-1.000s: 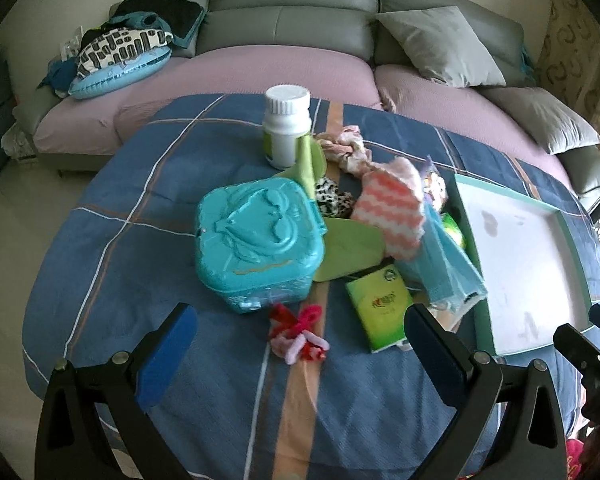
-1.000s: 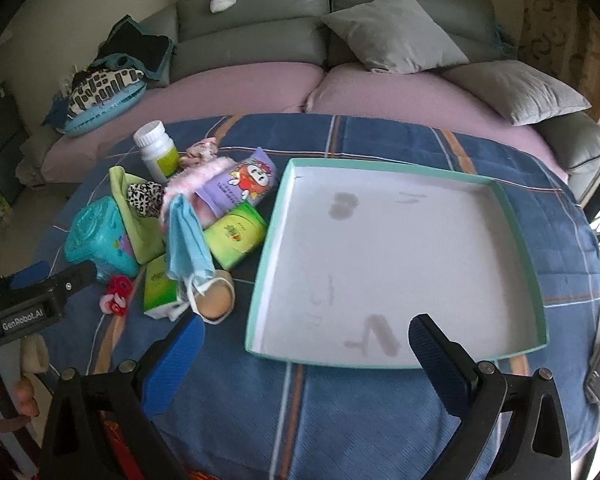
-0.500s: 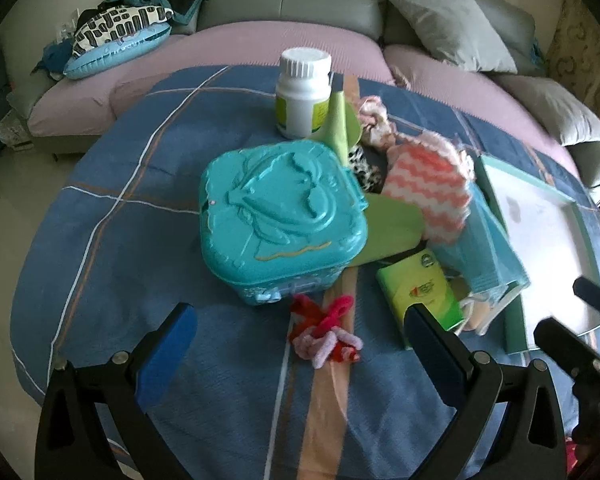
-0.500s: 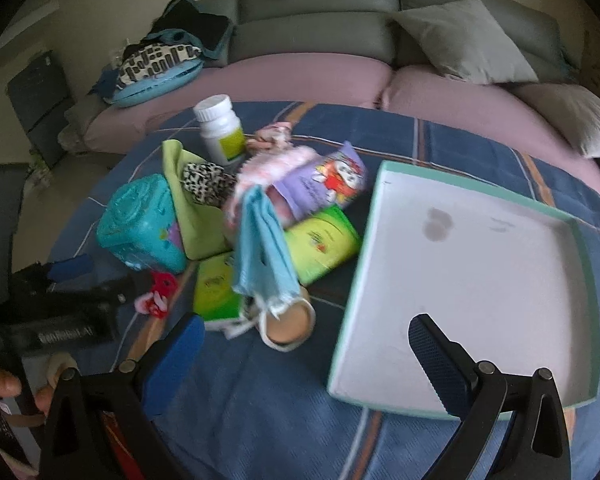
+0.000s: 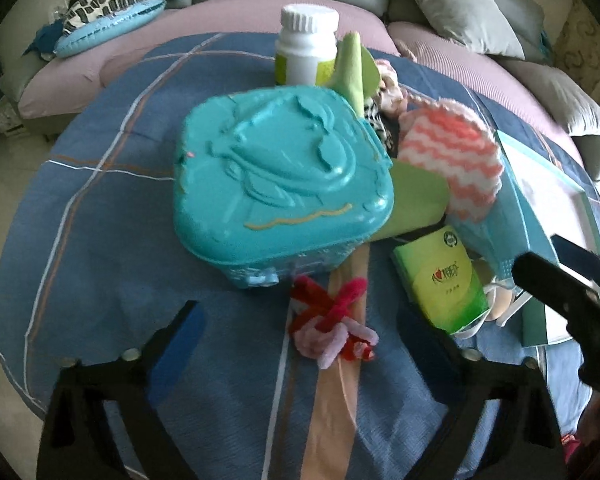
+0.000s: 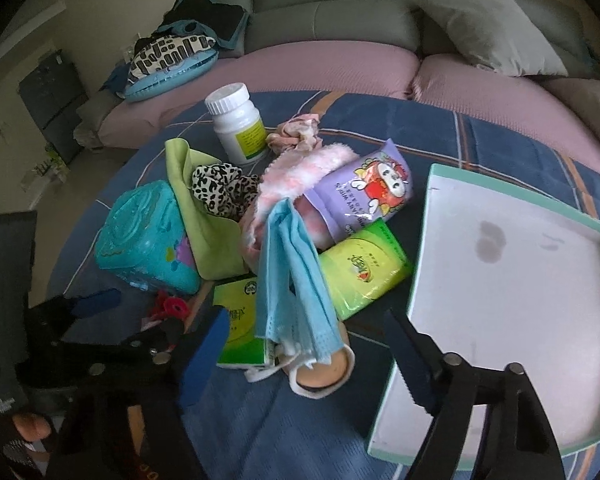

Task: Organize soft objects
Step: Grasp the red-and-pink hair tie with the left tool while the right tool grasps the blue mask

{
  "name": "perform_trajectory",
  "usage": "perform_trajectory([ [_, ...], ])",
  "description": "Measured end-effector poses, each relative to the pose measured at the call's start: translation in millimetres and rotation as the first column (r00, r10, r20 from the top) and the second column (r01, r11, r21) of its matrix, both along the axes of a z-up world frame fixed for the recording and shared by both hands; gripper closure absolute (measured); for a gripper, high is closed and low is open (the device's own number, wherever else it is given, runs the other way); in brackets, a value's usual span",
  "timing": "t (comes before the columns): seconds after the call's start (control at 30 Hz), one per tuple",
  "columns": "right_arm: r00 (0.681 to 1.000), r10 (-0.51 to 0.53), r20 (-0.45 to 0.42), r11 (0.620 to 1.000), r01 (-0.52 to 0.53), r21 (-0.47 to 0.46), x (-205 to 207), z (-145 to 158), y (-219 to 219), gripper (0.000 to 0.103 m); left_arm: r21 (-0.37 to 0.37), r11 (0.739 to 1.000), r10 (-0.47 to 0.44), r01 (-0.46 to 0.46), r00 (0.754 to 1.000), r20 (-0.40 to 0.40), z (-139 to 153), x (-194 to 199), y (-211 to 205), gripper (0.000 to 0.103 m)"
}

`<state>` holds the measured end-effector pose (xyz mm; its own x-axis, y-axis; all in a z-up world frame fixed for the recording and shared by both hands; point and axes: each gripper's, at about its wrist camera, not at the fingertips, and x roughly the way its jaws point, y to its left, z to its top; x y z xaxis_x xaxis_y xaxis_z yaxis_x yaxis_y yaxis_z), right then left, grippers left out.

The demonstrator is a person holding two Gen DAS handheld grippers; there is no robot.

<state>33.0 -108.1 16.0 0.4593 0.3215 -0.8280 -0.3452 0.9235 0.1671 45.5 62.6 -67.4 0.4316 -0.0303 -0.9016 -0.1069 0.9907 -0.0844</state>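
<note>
Both claws are held wide apart with nothing gripped: the left claw [image 5: 300,344] is framed around a red and pink pipe-cleaner twist [image 5: 332,324], and the right claw [image 6: 304,344] is spread before a blue face mask [image 6: 292,276]. The twist is seen as fuzzy red and pale pink strands knotted together, lying on the blue plaid cloth of the worktop [image 5: 112,260], just in front of a teal plastic box [image 5: 280,176] with a raised relief on its lid. The mask is pleated and crumpled, draped over a green tissue pack [image 6: 240,340] and touching a round beige puff [image 6: 324,368]. Behind it, a pink-and-white fluffy cloth [image 6: 300,172], a leopard-print scrunchie [image 6: 220,188], a lime-green cloth [image 6: 204,216], a purple wipes pack [image 6: 368,192], a second green tissue pack [image 6: 360,272] and a pale pink scrunchie [image 6: 296,136] are heaped together. A white bottle [image 6: 240,124] stands upright at the far edge of the heap. A white tray with a teal rim [image 6: 420,240] lies just beside the pile, on its right.
</note>
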Motion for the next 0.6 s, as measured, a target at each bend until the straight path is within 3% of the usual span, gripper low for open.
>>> perform_trajectory([
  [0.17, 1.000, 0.010, -0.016, 1.000, -0.010, 0.007, 8, -7, 5, 0.039, -0.028, 0.999, -0.017, 0.016, 0.999, -0.031, -11, 4, -4, 0.040],
  [0.23, 1.000, 0.016, -0.023, 1.000, -0.015, 0.010, 10, -10, 7, 0.052, -0.033, 0.999, -0.017, 0.016, 0.999, -0.034, -12, 5, -3, 0.044],
  [0.37, 0.999, 0.021, -0.028, 1.000, -0.020, 0.023, 11, -11, 6, 0.065, -0.056, 0.998, -0.028, 0.027, 0.999, -0.023, -13, 10, 0, 0.059],
  [0.53, 1.000, 0.020, -0.024, 0.999, -0.019, 0.047, 10, -9, 3, 0.084, -0.054, 0.998, -0.031, 0.029, 0.999, -0.021, -11, 3, -6, 0.061],
  [0.6, 0.999, 0.020, -0.028, 0.998, -0.018, 0.060, 9, -9, 2, 0.085, -0.057, 0.998, -0.030, 0.029, 0.999, -0.024, -10, 4, -7, 0.061],
])
